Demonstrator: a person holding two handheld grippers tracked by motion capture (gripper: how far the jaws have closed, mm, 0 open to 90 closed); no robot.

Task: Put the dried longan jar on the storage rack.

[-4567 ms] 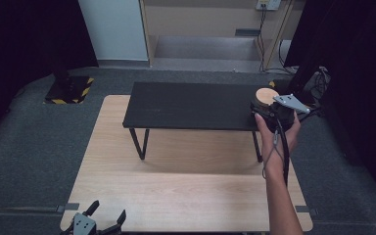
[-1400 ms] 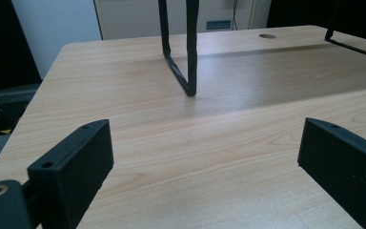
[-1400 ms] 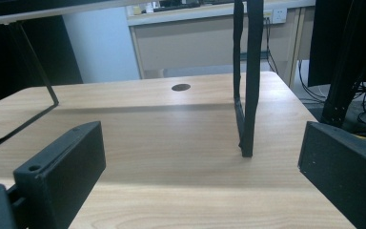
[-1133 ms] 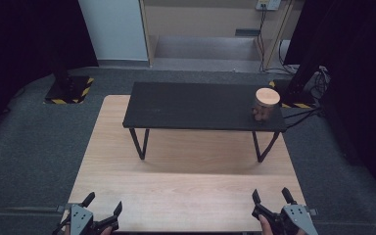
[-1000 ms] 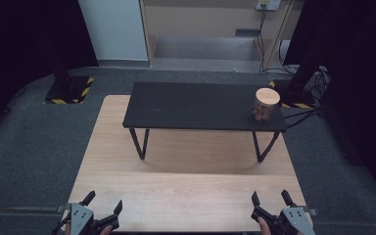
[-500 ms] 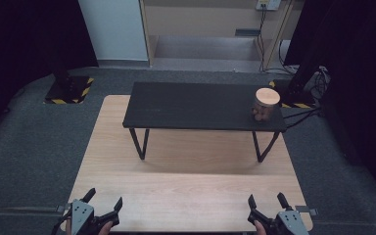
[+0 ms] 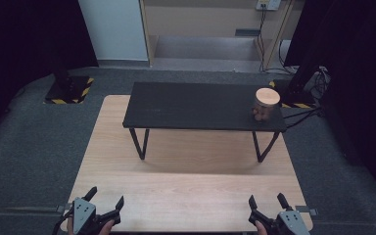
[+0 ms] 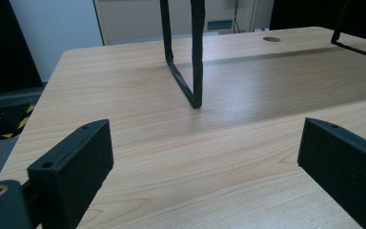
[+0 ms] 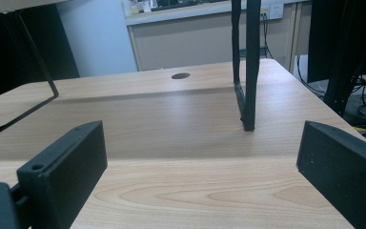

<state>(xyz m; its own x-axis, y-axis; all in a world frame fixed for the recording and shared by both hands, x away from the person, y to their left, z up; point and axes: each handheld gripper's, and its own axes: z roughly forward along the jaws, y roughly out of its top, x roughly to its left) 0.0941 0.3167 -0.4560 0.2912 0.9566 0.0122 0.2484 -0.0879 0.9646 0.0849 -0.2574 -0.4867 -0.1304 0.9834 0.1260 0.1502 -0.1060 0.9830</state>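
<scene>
Wooden surface (image 7: 186,196) lies under your left claw (image 7: 105,204) and right claw (image 7: 266,203), both spread apart, far from the jar (image 7: 266,104).

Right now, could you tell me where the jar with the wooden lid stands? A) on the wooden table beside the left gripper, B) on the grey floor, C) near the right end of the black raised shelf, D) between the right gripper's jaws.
C: in the high view the jar stands near the right end of the black shelf, far from both open grippers at the table's near edge.
</scene>
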